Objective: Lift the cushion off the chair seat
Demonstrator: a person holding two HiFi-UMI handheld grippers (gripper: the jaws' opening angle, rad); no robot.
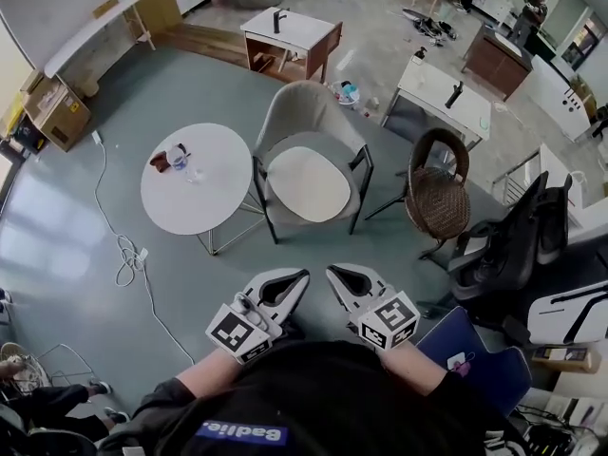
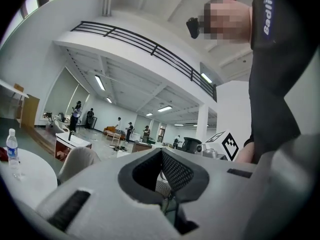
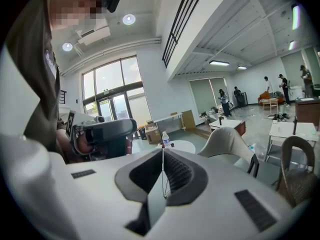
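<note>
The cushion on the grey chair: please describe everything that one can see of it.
The cushion is a cream pad with rounded corners, plain and smooth, apparently soft fabric. It lies flat on the seat of the grey shell chair, covering most of it, between the dark armrests. Nothing lies on it; only the chair touches it.

An open-plan test hall, with furniture set out in islands as in a showroom.

A grey painted floor [image 1: 57, 217] spreads below a black-railed mezzanine [image 2: 145, 41] and tall glazed windows [image 3: 112, 104]. Scattered over it are a round white table [image 1: 195, 193], a grey shell-backed armchair [image 1: 304, 112], a brown wicker chair [image 1: 439, 198], a white-topped wooden counter [image 1: 290, 31] and black office chairs [image 1: 513, 245]. Brown cardboard boxes [image 1: 59, 112] sit by the wall, a loose white cable [image 1: 123, 245] trails across the floor, and people [image 2: 82, 115] stand far off.
</note>
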